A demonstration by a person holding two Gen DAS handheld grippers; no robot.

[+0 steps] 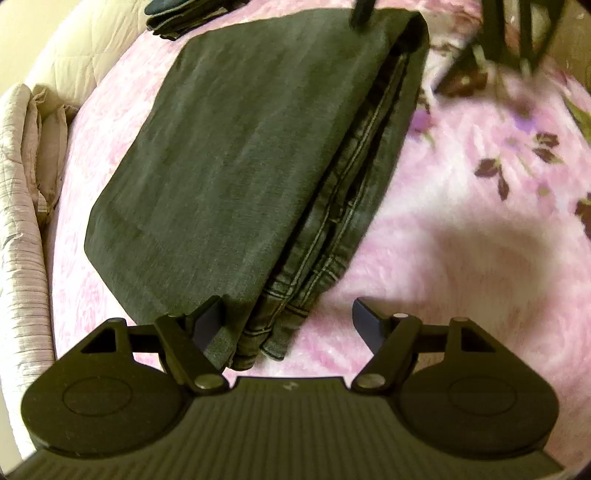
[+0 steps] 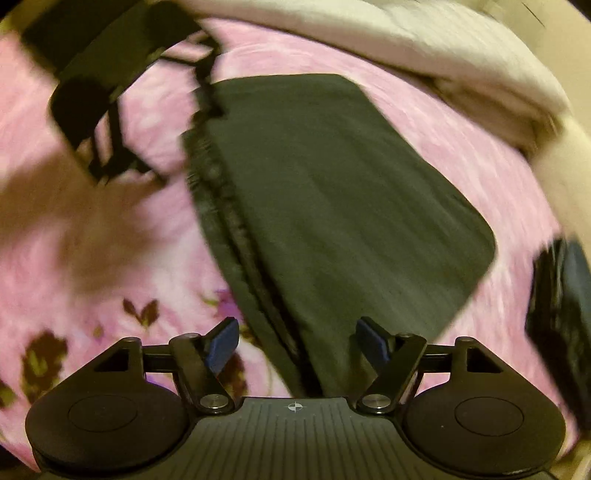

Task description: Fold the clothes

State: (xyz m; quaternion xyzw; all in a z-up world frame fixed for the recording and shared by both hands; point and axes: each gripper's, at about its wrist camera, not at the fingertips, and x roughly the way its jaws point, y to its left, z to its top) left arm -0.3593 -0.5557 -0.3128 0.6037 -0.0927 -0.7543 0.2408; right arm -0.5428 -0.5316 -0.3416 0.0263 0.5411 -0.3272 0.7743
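Observation:
A pair of dark grey jeans [image 1: 240, 155] lies folded into a long rectangle on the pink floral blanket [image 1: 461, 229]; stitched seams and layers show along its right edge. My left gripper [image 1: 286, 321] is open at the near end of the jeans, with its left finger [image 1: 207, 321] on the fabric corner. My right gripper [image 2: 297, 341] is open over the other end of the jeans [image 2: 332, 192]; this view is blurred. The left gripper also shows at the far end in the right wrist view [image 2: 110, 92], and the right gripper at the top of the left wrist view [image 1: 517, 33].
A second folded dark garment [image 1: 173, 16] lies beyond the jeans; it also shows in the right wrist view [image 2: 557, 310]. A cream quilt [image 1: 74, 48] and a pale pillow [image 1: 22, 206] border the blanket. The blanket spreads wide to the right of the jeans.

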